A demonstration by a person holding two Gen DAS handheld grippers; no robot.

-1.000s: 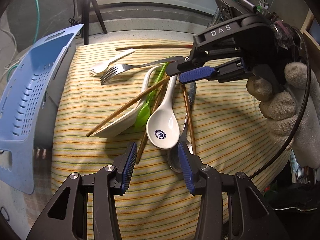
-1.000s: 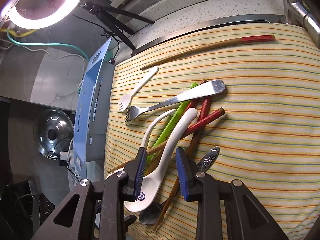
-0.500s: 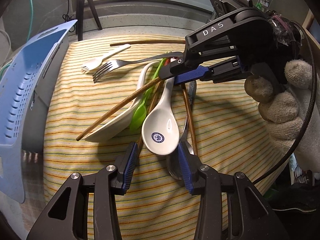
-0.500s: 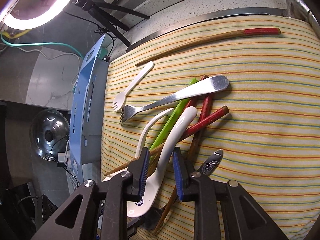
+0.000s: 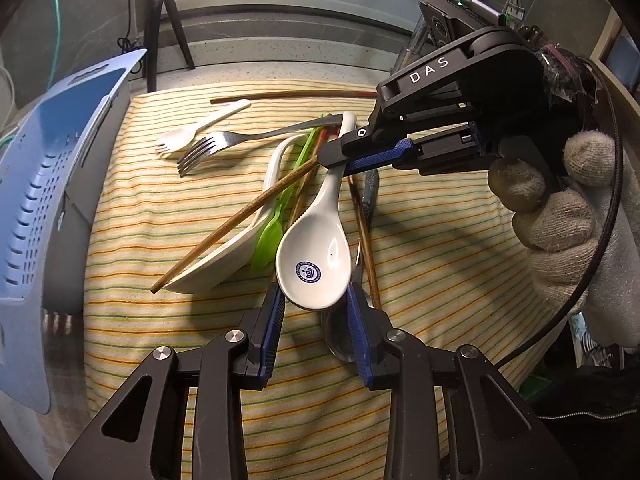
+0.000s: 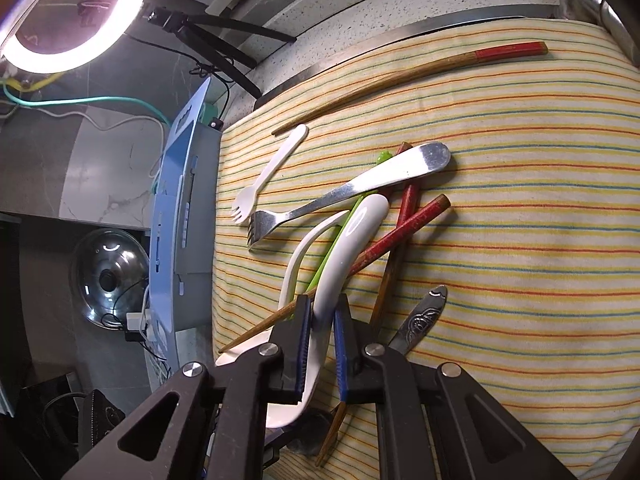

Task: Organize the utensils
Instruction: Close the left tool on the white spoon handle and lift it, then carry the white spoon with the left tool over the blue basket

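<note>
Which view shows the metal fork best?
The right wrist view: the metal fork lies fully visible from tines to rounded handle end, resting across the green utensil and chopsticks. The left wrist view shows its tines and most of its handle, but the right tongs cover the handle's end.

Right gripper (image 6: 320, 344) pinched nearly closed, gloved hand (image 5: 560, 208) behind — left gripper (image 5: 316, 312) spread wide.

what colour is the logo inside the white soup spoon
Dark blue, a round emblem in the spoon bowl; clearest in the left wrist view.
</note>
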